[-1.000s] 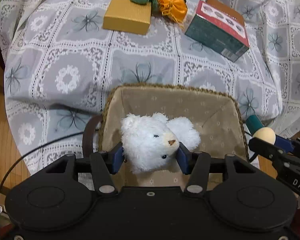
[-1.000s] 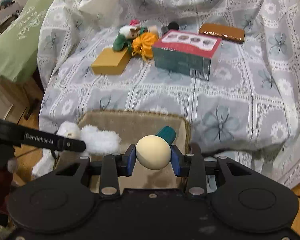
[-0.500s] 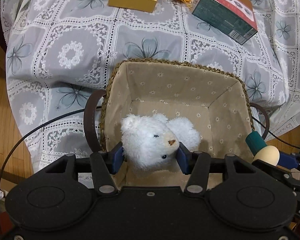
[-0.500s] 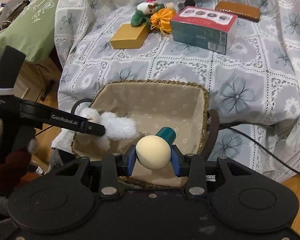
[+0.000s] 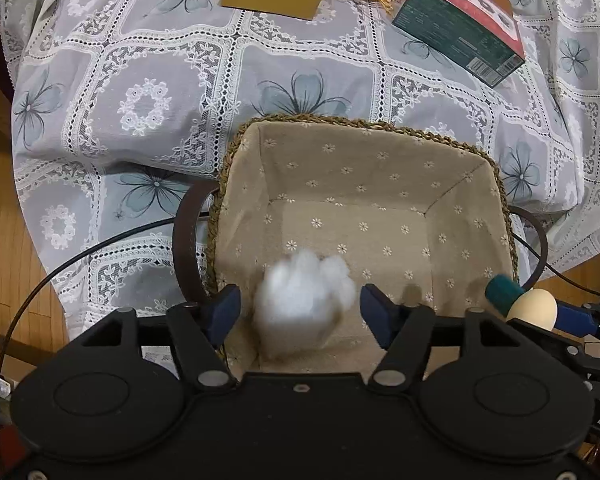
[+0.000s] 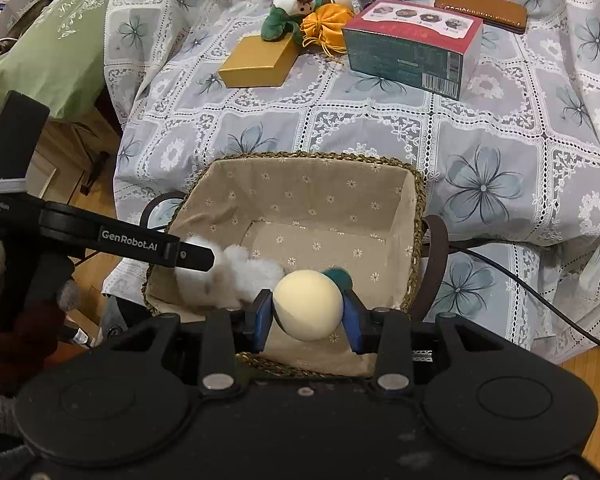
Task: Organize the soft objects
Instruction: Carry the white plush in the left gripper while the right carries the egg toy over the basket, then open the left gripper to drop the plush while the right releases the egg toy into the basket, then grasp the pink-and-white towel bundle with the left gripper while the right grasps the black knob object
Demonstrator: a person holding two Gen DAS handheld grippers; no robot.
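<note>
Over the lined basket (image 5: 380,216), in my left wrist view, my left gripper (image 5: 300,312) has just been opening: its blue pads stand clear on either side of the white plush bear (image 5: 306,300), which is blurred, so I judge it is dropping free toward the basket floor. I hold low above the near wall so it lands inside. At the right edge my right gripper (image 5: 548,314) waits with its load. In the right wrist view, the right gripper (image 6: 308,312) is clamped on the cream ball (image 6: 308,304) of a green-capped soft toy, poised over the same basket. Beyond, on the floral cloth (image 6: 480,152), lie a gold box (image 6: 256,62), a green-and-red carton (image 6: 412,50), an orange pouch (image 6: 326,24) and a small plush figure (image 6: 290,14); nothing blocks the drop.
</note>
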